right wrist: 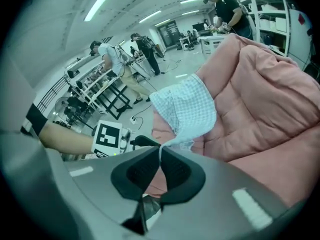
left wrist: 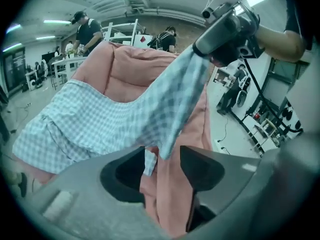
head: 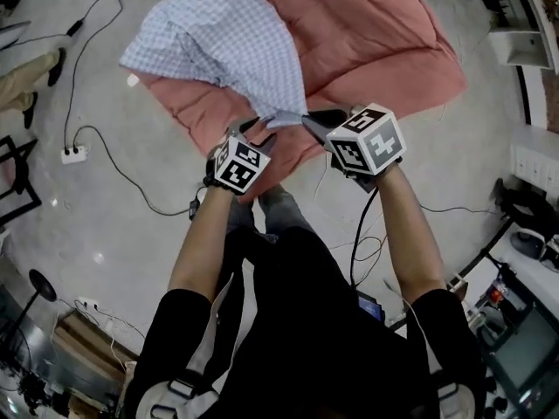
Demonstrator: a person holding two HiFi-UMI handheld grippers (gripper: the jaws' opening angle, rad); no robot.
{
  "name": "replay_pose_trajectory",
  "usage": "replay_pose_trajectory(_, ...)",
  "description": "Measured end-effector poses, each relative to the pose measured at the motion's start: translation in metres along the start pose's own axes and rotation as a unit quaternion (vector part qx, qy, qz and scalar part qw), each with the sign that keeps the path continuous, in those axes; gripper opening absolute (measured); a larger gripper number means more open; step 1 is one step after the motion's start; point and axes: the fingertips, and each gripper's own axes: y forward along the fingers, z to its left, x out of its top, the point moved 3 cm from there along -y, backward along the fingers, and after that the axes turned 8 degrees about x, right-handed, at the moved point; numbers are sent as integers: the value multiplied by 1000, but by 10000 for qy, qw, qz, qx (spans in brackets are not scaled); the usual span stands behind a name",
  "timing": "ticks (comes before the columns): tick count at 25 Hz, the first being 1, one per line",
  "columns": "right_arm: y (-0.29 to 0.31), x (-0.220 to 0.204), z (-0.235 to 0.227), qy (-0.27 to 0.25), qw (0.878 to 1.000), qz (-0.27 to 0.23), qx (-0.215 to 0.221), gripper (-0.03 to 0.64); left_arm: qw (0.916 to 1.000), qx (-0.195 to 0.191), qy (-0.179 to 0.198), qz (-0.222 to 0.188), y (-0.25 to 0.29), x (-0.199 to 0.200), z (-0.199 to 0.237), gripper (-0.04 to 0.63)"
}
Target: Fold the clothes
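Head view, right tool (head: 311, 120): closed on a corner of the checked garment (head: 218, 46), which hangs away from its tips and drapes over the pink quilt (head: 376, 51).
Head view, left tool (head: 260, 133): just beside the right tool, with its tips toward the same raised corner.
Head view, support: the quilt lies on the floor (head: 105, 234), beyond both tools.
Left gripper view, left tool (left wrist: 162, 159): jaws apart. A hanging edge of the garment (left wrist: 100, 124) dips between them, and neither pad presses it.
Left gripper view, right tool (left wrist: 200, 48): above and ahead, pinching the garment's top corner.
Right gripper view, right tool (right wrist: 160, 151): jaws together on a thin fold of the garment (right wrist: 187, 109), with the quilt (right wrist: 260, 94) beyond.
Step in hand: probably lifting the garment to spread it before the first fold.
Next move: the left tool likely needs to close on the edge between its jaws. Both tools would then draw apart to stretch the cloth flat.
Containers: none visible in any view, so no contents to report.
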Motion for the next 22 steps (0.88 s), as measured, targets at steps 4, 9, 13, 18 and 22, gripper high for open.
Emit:
replay_pose_trajectory(4,7,-2,14,19,10000,-46,5,18,9995,-92,225,-204,0,-1,-6,199)
replay_pose_trajectory(9,-8,-16,14,176,9996,-159,-134,18,9959,-401,795,-123,-23,3,-38,12)
replay_pose_trajectory(13,-19,-32,19,304,9990,-256,-217,18,9913,-641,1149,92,-58,-1,-57,12)
replay_pose_trajectory(18,-30,-69,10,329,9989,-113,-301,18,9871,-637,1451,222,-90,6,-79,12)
replay_pose_trajectory(22,-42,-93,1,425,9990,-75,-137,18,9864,-619,1489,320,-102,18,-101,12)
